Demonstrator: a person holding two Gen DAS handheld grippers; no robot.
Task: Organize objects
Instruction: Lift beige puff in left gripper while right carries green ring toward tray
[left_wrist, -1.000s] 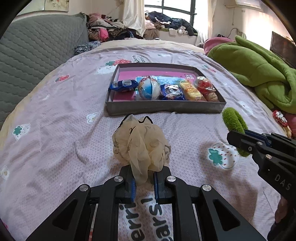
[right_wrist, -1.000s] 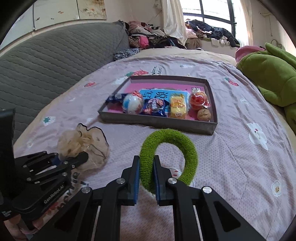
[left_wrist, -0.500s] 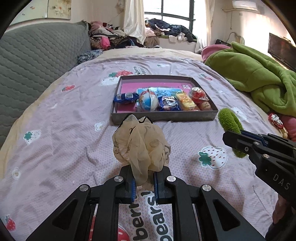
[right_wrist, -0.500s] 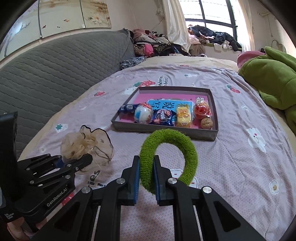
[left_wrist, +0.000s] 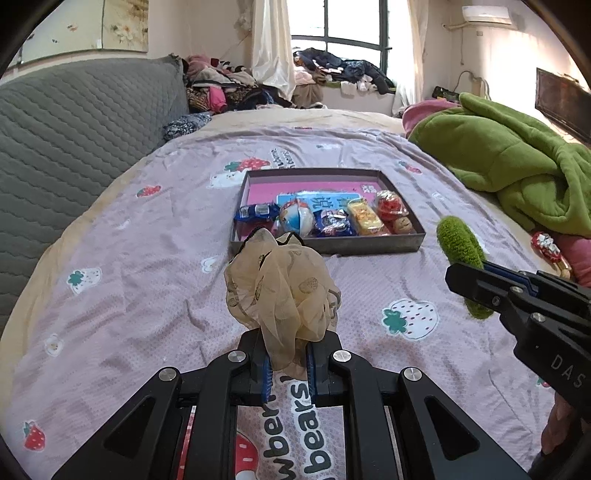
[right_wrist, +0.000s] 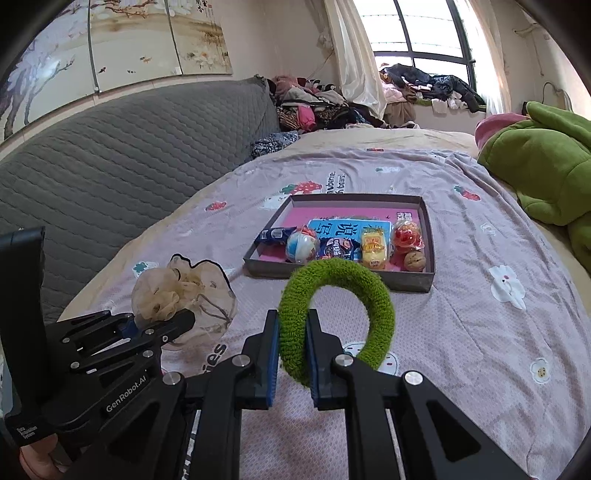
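My left gripper (left_wrist: 286, 363) is shut on a beige sheer scrunchie (left_wrist: 280, 291) and holds it above the bed; the scrunchie also shows in the right wrist view (right_wrist: 181, 295). My right gripper (right_wrist: 291, 354) is shut on a fuzzy green ring scrunchie (right_wrist: 340, 314), also seen edge-on in the left wrist view (left_wrist: 460, 251). A dark shallow tray (left_wrist: 369, 243) with a pink floor lies ahead on the bed (left_wrist: 147, 295); it also shows in the right wrist view (right_wrist: 424, 284). It holds several wrapped snacks, a ball and a walnut.
A green blanket (left_wrist: 517, 166) is heaped at the right. A grey quilted headboard (right_wrist: 110, 166) runs along the left. Clothes are piled at the far end under the window. A red wrapped candy (left_wrist: 550, 249) lies near the right edge.
Both grippers have pulled back and risen from the tray, each still holding its scrunchie. The tray looks smaller and farther away.
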